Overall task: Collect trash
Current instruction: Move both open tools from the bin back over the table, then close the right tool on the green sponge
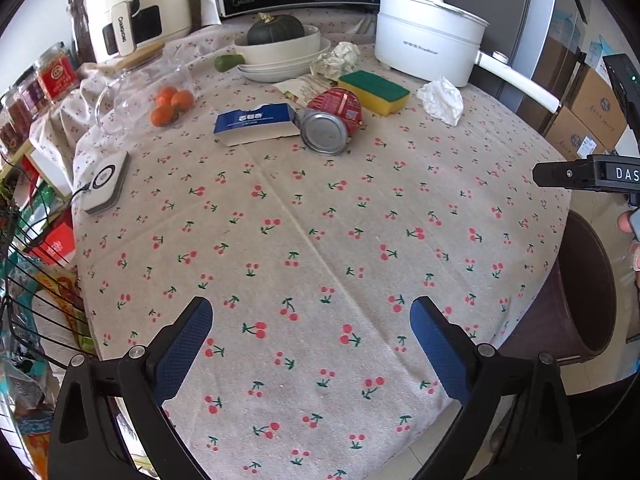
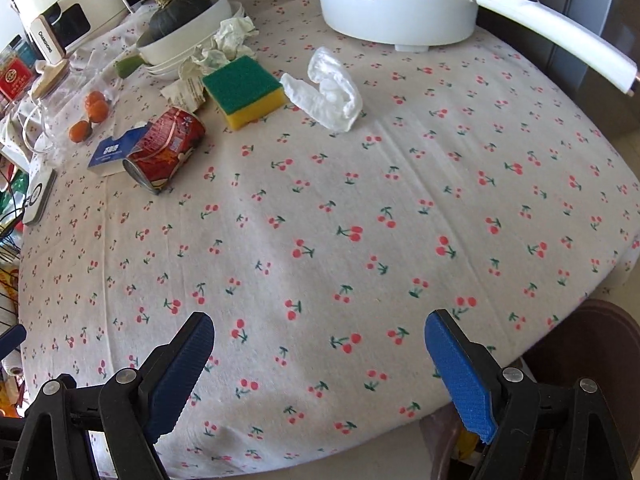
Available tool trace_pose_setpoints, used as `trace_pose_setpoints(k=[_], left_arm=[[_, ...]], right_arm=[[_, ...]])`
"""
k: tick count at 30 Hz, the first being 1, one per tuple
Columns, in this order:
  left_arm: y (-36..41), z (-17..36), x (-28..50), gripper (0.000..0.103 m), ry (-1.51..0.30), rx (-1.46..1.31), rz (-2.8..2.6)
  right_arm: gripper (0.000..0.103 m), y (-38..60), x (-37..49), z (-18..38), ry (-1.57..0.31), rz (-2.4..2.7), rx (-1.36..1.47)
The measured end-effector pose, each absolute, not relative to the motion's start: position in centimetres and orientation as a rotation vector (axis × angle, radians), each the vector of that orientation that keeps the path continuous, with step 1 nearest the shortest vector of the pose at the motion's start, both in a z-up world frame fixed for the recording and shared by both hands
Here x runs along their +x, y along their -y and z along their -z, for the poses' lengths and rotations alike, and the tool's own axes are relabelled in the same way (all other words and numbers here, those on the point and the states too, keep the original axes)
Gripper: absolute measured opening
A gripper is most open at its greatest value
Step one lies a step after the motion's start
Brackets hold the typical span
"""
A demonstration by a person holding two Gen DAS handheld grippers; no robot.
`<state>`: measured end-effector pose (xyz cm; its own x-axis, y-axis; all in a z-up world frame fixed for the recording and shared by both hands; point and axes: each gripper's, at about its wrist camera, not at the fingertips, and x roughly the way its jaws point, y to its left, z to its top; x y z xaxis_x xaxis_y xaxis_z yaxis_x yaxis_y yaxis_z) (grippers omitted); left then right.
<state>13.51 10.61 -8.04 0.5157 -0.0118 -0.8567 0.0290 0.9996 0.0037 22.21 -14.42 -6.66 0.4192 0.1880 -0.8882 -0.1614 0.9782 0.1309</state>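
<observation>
Trash lies at the far side of the cherry-print tablecloth [image 1: 320, 220]. A red can [image 1: 332, 118] lies on its side, also in the right wrist view [image 2: 164, 152]. A flattened blue and white carton [image 1: 256, 122] lies to its left [image 2: 114, 152]. A crumpled white tissue [image 1: 442, 100] sits near the pot [image 2: 332, 94]. Crumpled paper [image 1: 336, 60] and a torn wrapper [image 1: 304, 88] lie by the plates. My left gripper [image 1: 312, 320] is open and empty over the near cloth. My right gripper [image 2: 320, 336] is open and empty, far from the trash.
A green and yellow sponge [image 1: 374, 92], a white electric pot [image 1: 428, 40] with a long handle, a bowl holding a dark squash [image 1: 276, 32], oranges [image 1: 170, 106], a glass jug [image 1: 136, 92] and a white device [image 1: 106, 182] stand on the table. A brown bin [image 1: 580, 292] stands at the right edge.
</observation>
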Motion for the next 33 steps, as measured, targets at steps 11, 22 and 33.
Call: trace_pose_setpoints(k=[11, 22, 33], left_arm=[[-13.7, 8.0, 16.0, 0.101, -1.016, -0.088, -0.013], [-15.6, 8.9, 17.0, 0.101, -1.035, -0.128, -0.068], [-15.0, 9.3, 18.1, 0.101, -1.044, -0.127, -0.074]], right_arm=[[0.090, 9.2, 32.9, 6.1, -1.010, -0.290, -0.083], [0.087, 3.5, 39.5, 10.6, -1.018, -0.405, -0.271], [0.063, 3.8, 40.7, 12.7, -1.050, -0.395, -0.216]])
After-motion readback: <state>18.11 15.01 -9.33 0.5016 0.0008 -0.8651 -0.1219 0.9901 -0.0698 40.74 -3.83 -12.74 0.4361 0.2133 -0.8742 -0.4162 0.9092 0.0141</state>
